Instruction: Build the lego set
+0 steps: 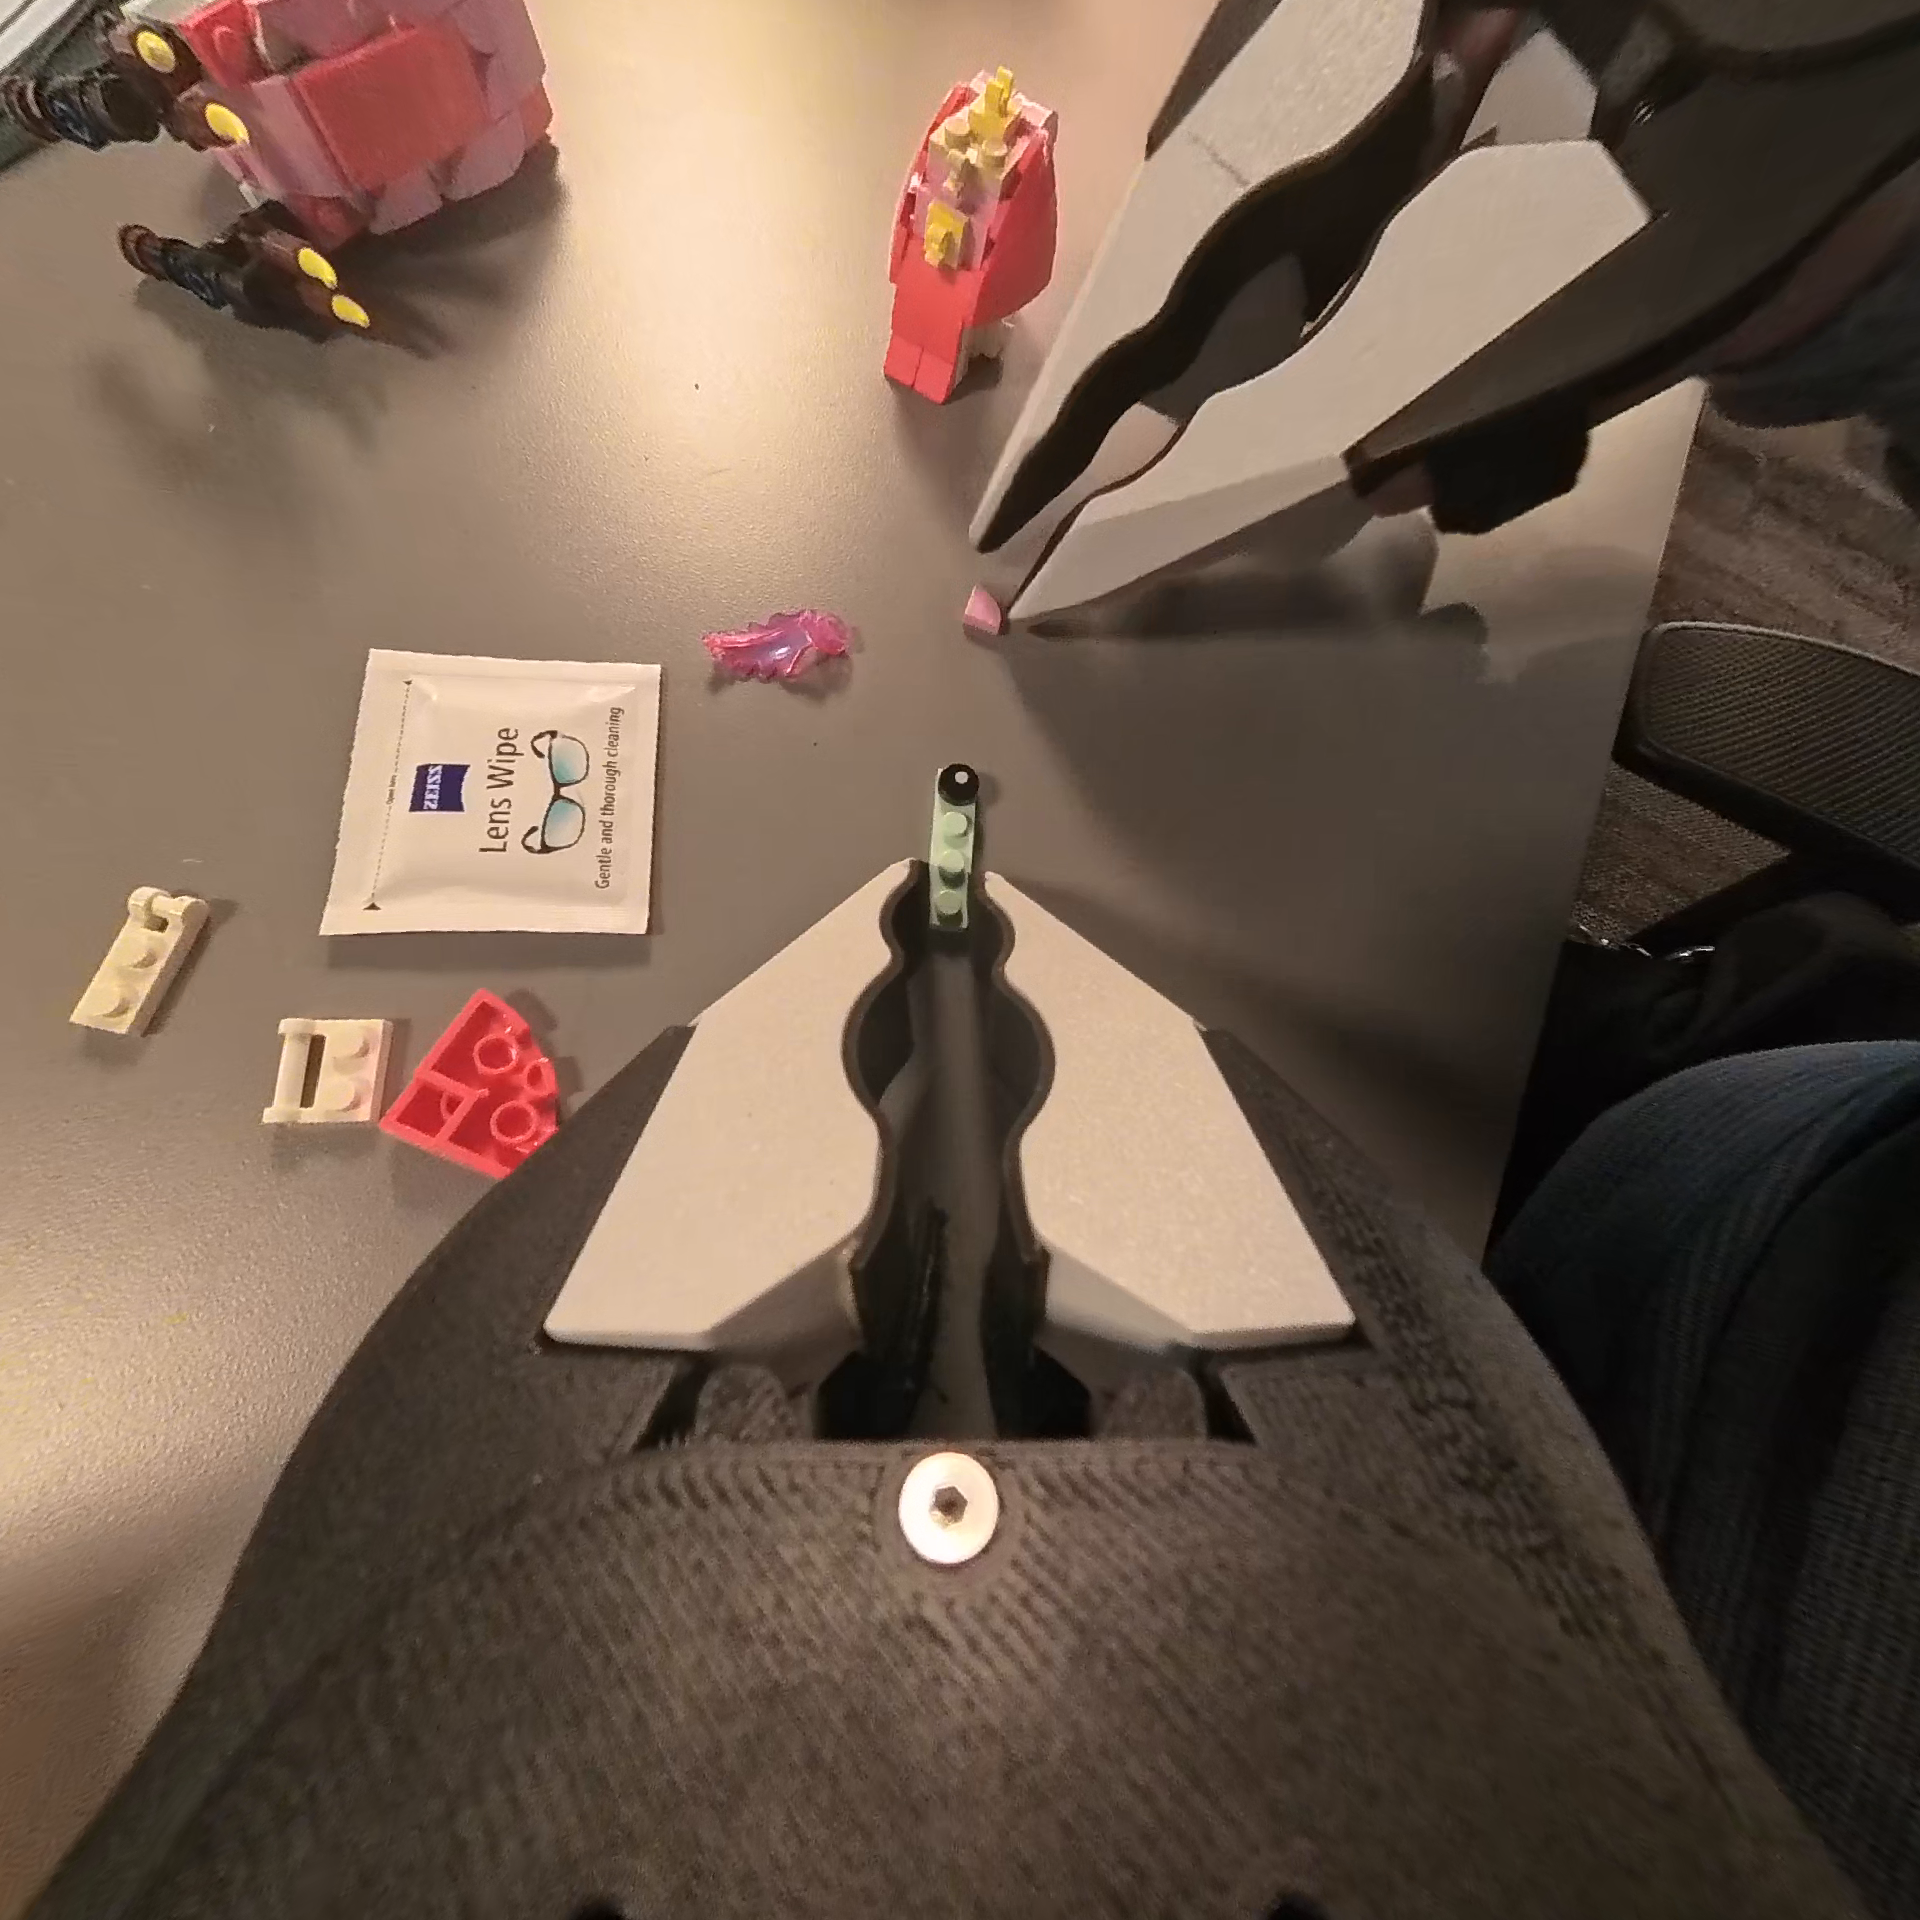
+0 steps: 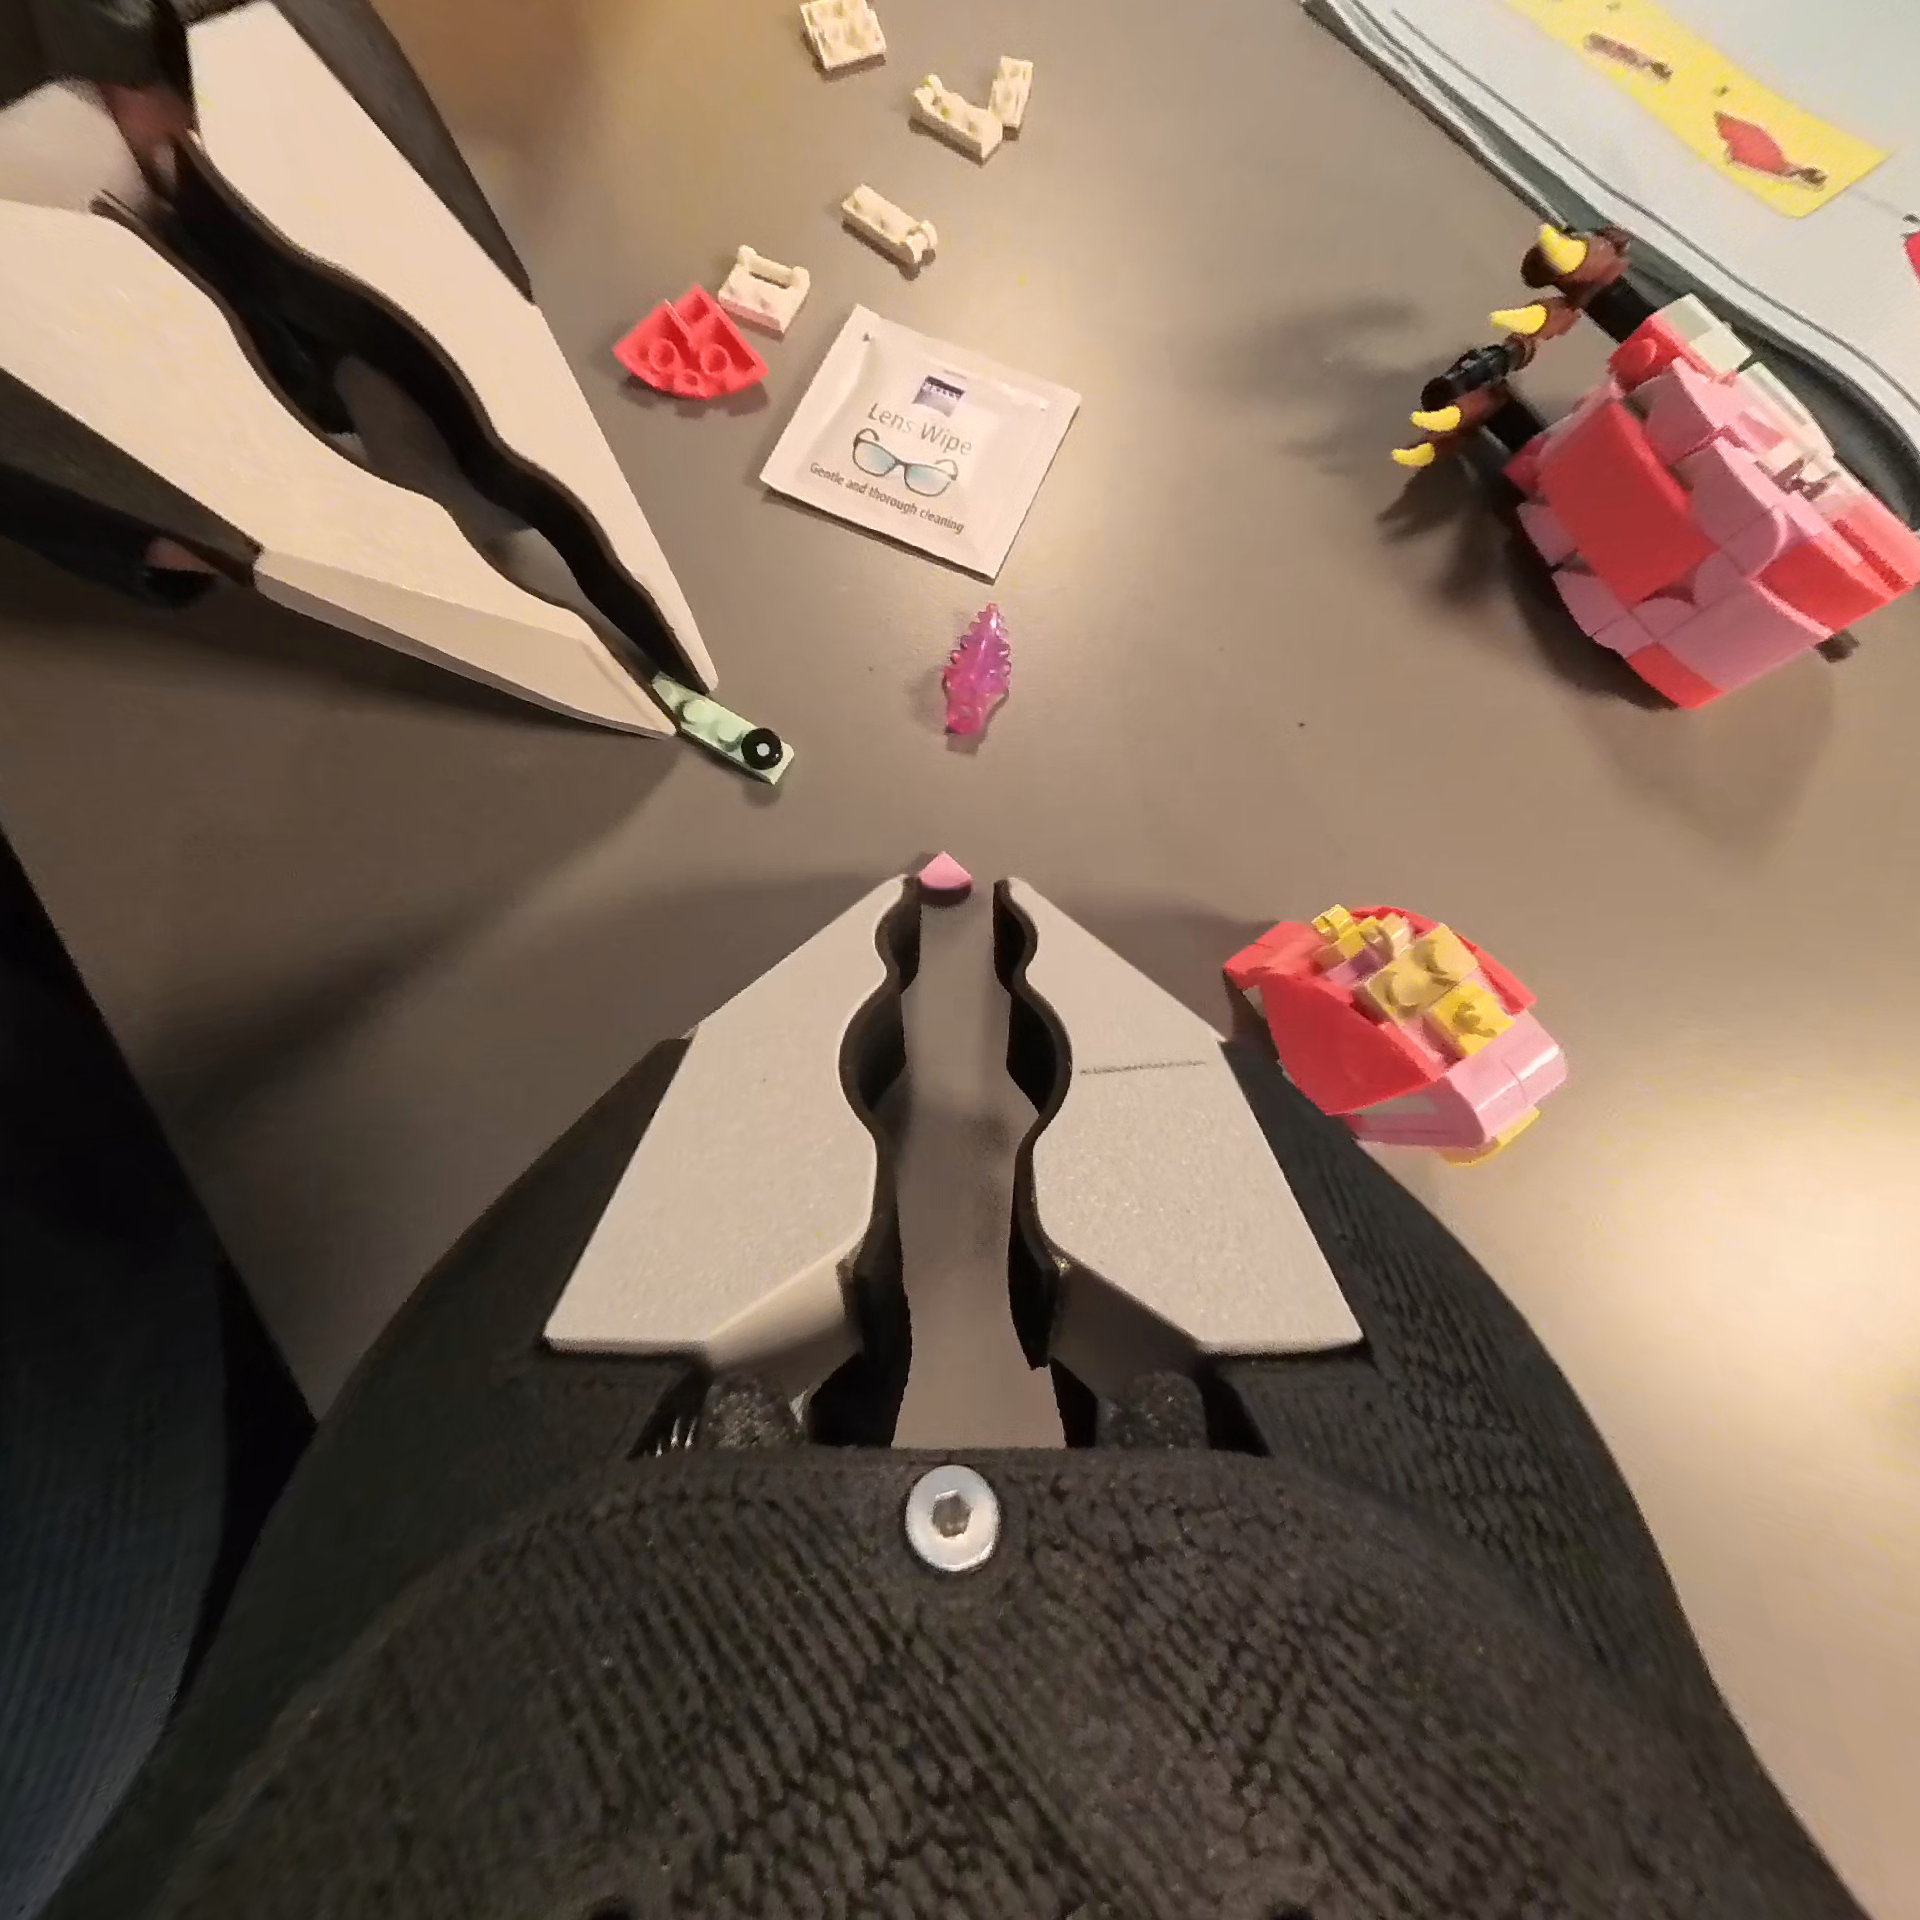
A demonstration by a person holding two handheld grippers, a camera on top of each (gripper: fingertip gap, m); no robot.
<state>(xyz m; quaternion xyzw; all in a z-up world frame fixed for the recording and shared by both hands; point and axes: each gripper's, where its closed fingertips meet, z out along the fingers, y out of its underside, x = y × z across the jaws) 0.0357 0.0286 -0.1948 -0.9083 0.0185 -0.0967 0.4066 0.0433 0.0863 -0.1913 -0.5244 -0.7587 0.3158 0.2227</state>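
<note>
The left gripper [image 1: 951,883] is closed on a thin pale green plate [image 1: 954,847], which carries a small black round stud [image 1: 957,779] at its far end; both fingertips press the plate's sides, and the plate sticks forward over the grey table [image 1: 1195,831]. The right gripper [image 2: 945,888] stands open with its tips down at the table. A small pink quarter-round tile [image 2: 942,873] lies flat between these tips, close to the left one, and a gap remains on the other side.

Between the two grippers lies a transparent pink feather piece [image 1: 779,644]. Left of it is a white wipe sachet [image 1: 494,795], and near this a red wedge plate [image 1: 473,1086] and some cream plates [image 1: 327,1070]. Farther away stand a small red and pink brick figure [image 1: 971,223] and a bigger red and pink brick body [image 1: 364,104] with brown clawed legs [image 1: 249,265].
</note>
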